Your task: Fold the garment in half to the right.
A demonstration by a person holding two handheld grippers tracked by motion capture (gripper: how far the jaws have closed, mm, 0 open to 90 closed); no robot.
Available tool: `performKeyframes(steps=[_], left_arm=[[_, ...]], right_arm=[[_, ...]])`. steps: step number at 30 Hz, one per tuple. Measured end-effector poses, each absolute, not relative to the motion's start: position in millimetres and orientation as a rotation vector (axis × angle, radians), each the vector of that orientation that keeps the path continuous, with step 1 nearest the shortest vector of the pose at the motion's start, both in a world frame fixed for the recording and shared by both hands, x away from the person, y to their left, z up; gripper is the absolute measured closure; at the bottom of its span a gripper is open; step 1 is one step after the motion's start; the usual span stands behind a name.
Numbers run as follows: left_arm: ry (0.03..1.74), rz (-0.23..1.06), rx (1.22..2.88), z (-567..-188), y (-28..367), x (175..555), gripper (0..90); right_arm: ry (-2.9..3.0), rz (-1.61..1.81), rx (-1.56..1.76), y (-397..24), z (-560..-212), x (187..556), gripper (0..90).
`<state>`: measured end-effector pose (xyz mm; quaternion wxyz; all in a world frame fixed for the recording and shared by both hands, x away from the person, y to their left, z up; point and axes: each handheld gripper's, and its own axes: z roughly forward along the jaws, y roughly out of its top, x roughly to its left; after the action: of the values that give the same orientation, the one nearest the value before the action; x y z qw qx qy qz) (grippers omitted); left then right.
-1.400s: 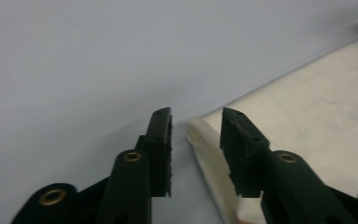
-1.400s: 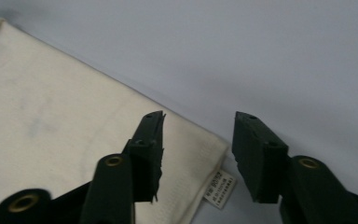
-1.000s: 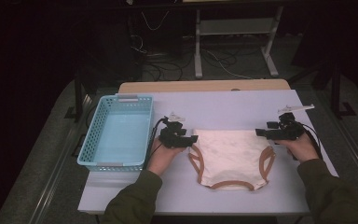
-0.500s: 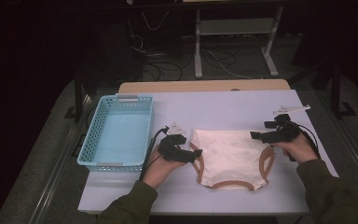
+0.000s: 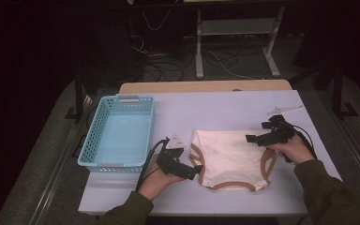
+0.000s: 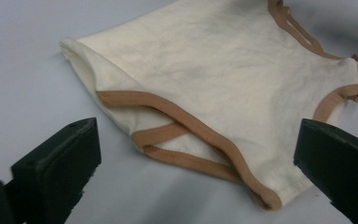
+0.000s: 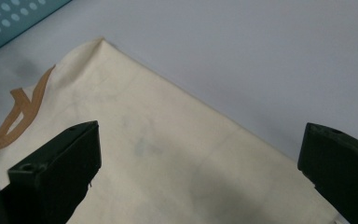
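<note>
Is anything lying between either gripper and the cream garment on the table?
Nothing visible. The left gripper has just opened beside the garment, with bare table up to its brown-trimmed edge. The right gripper has also just opened, over the garment's far right corner, nothing between its fingers.

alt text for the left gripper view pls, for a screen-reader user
A cream garment with tan trim lies flat on a pale table, its trimmed openings nearest the camera. The left gripper faces it with its two black jaws wide open at the bottom corners, nothing between the pads.
</note>
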<state>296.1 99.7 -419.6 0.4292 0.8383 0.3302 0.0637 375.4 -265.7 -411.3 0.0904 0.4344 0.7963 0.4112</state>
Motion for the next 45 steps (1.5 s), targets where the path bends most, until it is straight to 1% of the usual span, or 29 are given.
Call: performKeyframes(steps=[4,11,26,28,29,30,36,41,45], left_arm=[[0.824,0.140,2.089,-421,103,290,0.0],[0.805,0.148,2.108,-425,106,282,0.0],[0.777,0.162,2.142,-428,112,277,0.0],[0.787,0.157,2.132,-429,110,277,0.0],[0.788,0.158,2.133,-430,110,277,0.0],[0.775,0.161,2.153,-429,112,278,0.0],[0.796,0.158,2.125,-430,112,279,0.0],[0.798,0.152,2.122,-431,111,278,0.0],[0.796,0.153,2.123,-430,111,279,0.0]], right_arm=[[2.380,1.232,1.271,-256,-409,375,0.0],[2.416,1.231,1.234,-239,-411,378,0.0],[2.423,1.237,1.207,-205,-410,389,0.0],[2.418,1.240,1.207,-199,-409,390,2.8],[2.423,1.243,1.203,-196,-408,391,2.6],[2.426,1.243,1.208,-193,-408,392,3.8],[2.445,1.248,1.203,-174,-407,399,17.0],[2.475,1.217,1.189,-156,-407,406,31.7],[2.502,1.195,1.171,-140,-407,412,41.2]])
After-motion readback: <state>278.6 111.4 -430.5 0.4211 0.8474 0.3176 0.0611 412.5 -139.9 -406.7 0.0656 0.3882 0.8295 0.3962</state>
